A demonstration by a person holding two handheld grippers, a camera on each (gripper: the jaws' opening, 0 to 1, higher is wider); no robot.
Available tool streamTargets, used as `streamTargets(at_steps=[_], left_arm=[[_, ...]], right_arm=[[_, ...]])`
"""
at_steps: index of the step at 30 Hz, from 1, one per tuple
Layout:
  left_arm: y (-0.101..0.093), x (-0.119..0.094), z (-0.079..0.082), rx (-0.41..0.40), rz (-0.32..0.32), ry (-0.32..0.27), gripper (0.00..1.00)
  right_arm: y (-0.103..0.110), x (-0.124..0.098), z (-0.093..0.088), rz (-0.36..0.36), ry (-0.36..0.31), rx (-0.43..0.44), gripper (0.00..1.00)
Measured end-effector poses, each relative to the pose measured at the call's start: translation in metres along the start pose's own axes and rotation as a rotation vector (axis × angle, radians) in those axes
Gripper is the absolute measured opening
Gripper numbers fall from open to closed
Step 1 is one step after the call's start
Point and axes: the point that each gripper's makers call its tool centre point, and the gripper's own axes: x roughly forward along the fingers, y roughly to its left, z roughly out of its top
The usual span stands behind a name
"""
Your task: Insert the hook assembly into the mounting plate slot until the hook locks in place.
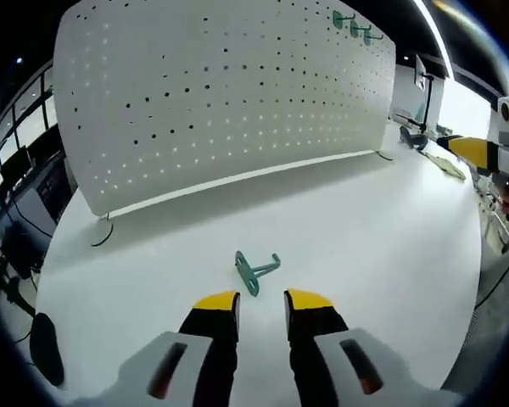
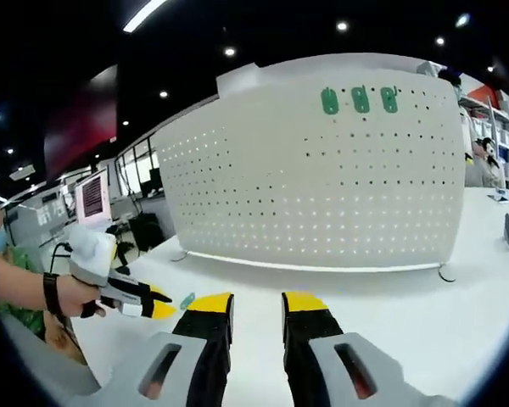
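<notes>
The left claw (image 1: 261, 307) hovered with jaws narrowly parted and empty, lined up for a grasp just short of the green hook (image 1: 255, 270) lying on the desk (image 1: 365, 229). The right claw (image 2: 256, 307), likewise empty, faced the pegboard (image 2: 322, 182) beyond, where three hooks (image 2: 360, 99) hung.

Open-plan office/lab: ceiling downlights (image 2: 229, 52), desk monitor (image 2: 93, 197), white worktable (image 1: 365, 229).

Black-jawed left tool (image 1: 261, 305) — yellow tips, grey housing, black wristband (image 2: 51, 293) on person's wrist
</notes>
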Motion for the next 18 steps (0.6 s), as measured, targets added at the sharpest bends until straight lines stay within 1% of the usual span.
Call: streamTargets(at_steps=[2,6,8,10,11,13,14,18], left_arm=[[0.001,0.003,-0.003,-0.003,-0.004,0.015,0.22],[0.002,0.007,-0.003,-0.005,0.001,0.021,0.21],[0.0,0.009,-0.003,-0.012,-0.009,0.026,0.21],[-0.001,0.011,-0.004,-0.018,-0.014,0.033,0.21],[0.0,0.012,-0.004,-0.017,-0.013,0.033,0.21],[0.0,0.013,-0.003,-0.014,-0.014,0.033,0.22],[-0.002,0.015,-0.004,-0.012,-0.021,0.042,0.22],[0.0,0.02,-0.005,-0.013,-0.011,0.053,0.22]], right_arm=[[0.002,0.0,-0.002,0.005,0.007,0.003,0.22],[0.004,-0.001,-0.005,0.008,0.012,0.009,0.22],[0.006,-0.001,-0.007,0.014,0.014,0.009,0.22],[0.007,-0.001,-0.009,0.018,0.017,0.032,0.22],[0.008,0.0,-0.008,0.023,0.011,0.028,0.22],[0.009,0.0,-0.01,0.022,0.021,0.018,0.22],[0.01,-0.001,-0.01,0.029,0.023,0.021,0.22],[0.013,-0.001,-0.012,0.033,0.021,0.032,0.22]])
